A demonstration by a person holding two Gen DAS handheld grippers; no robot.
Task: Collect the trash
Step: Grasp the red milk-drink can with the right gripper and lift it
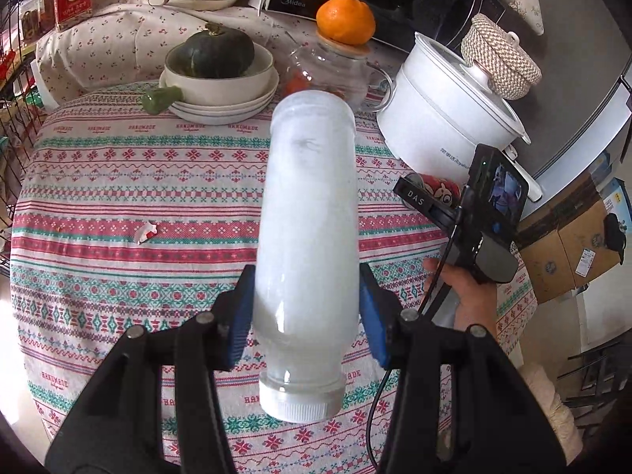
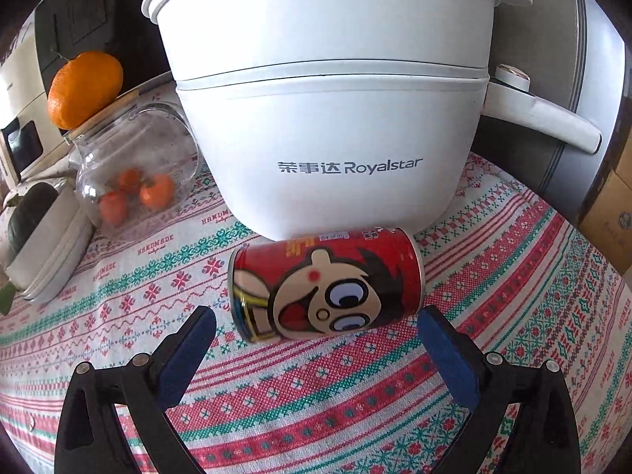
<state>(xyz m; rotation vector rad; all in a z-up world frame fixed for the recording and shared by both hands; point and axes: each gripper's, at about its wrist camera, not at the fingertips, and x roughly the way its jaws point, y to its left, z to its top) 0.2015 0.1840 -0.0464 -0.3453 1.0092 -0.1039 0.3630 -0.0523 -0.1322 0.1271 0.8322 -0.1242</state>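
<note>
Blue pads of the left gripper [image 1: 306,316] are clamped on a milky white plastic bottle [image 1: 308,213], cap end toward the camera, held up off the patterned tablecloth [image 1: 118,205] and angled down at it. Off to the right a bare hand [image 1: 466,296] grips the other tool, whose arm reads "DAS". Farther back you can read "CHANGHONG" and "Midea" on the appliances, and "HANDMADE" is woven into the cloth. One small wrapper scrap [image 1: 145,232] lies on open cloth left of the bottle.

Right wrist view: the right gripper [image 2: 316,349] is spread wide with nothing in it, pointing down at a red cartoon can [image 2: 326,284] lying on its side, right against the white "Royalstar" pot [image 2: 335,126]. Lots of free cloth on both sides of the can.
</note>
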